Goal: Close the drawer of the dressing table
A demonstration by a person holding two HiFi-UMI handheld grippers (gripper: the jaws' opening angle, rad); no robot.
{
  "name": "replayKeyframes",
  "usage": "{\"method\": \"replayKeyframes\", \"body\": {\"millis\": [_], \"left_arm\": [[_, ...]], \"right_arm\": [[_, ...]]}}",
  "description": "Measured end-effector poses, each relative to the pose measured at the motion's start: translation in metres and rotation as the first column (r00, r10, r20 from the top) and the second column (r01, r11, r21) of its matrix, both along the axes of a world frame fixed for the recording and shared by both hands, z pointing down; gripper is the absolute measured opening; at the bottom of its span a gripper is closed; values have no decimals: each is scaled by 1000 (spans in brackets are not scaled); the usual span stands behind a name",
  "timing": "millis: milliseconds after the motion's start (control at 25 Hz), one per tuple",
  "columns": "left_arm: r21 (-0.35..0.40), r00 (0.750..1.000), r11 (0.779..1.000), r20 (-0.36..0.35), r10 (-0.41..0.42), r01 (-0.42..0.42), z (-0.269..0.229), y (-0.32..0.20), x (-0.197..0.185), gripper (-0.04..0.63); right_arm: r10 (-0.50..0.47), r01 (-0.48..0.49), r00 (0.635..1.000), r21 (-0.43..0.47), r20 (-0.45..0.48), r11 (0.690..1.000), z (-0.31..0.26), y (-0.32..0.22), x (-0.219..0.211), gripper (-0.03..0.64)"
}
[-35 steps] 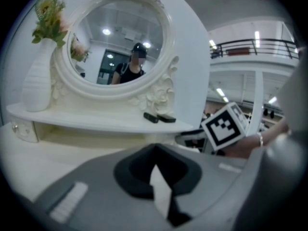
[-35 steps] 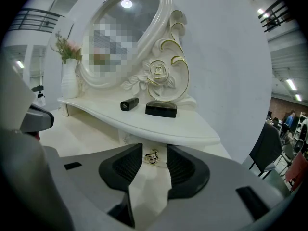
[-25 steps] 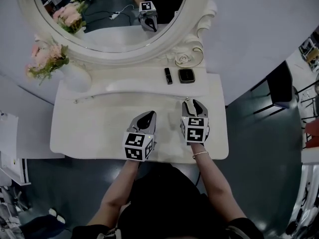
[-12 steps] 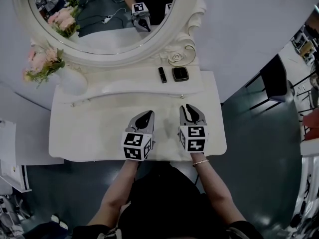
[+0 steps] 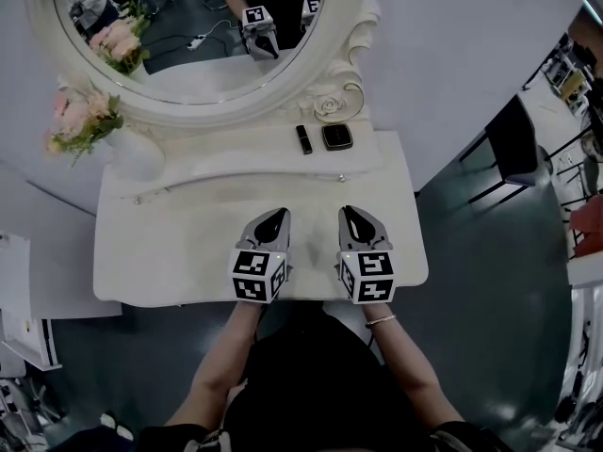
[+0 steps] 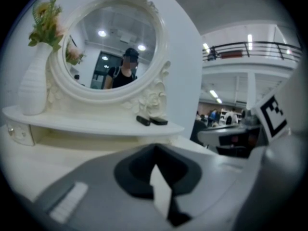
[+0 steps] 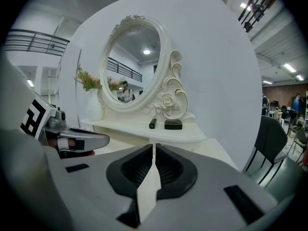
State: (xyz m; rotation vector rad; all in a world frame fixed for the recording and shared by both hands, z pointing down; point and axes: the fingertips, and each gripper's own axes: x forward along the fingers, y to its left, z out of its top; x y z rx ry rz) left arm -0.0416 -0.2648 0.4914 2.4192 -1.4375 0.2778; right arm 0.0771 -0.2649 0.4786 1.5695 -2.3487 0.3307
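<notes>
Vase (image 5: 132,151) with flowers stands far left on the shelf, clear of the work area. Mirror (image 5: 188,26) is behind it and reflects both grippers. Left gripper (image 5: 273,217) hovers over the table (image 5: 151,262) near its front edge, jaws pressed together with nothing in them. It looks parked, with no role in this step.

Lipstick (image 5: 303,139) and compact (image 5: 337,137) sit side by side on the shelf's right part, well apart from both grippers. Drawer (image 5: 341,179) is under the shelf's right end, just below those 2 items. Only its knob and top line show from above. It looks flush with the shelf front, so it is likely shut already.

Right gripper (image 5: 351,216) hangs over the table in front of that knob, not touching it. Its jaws have just been closing and now meet, empty. Closed tips suit a push, not a grab. Task looks done or nearly done.
</notes>
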Motion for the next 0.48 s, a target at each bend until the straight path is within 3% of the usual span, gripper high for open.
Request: {"method": "replayKeyframes", "body": {"millis": [480], "left_arm": [[11, 1000, 1000, 2, 13, -13, -3, 11, -5, 5]], "right_arm": [[40, -39, 999, -19, 14, 999, 2, 30, 9, 6]]}}
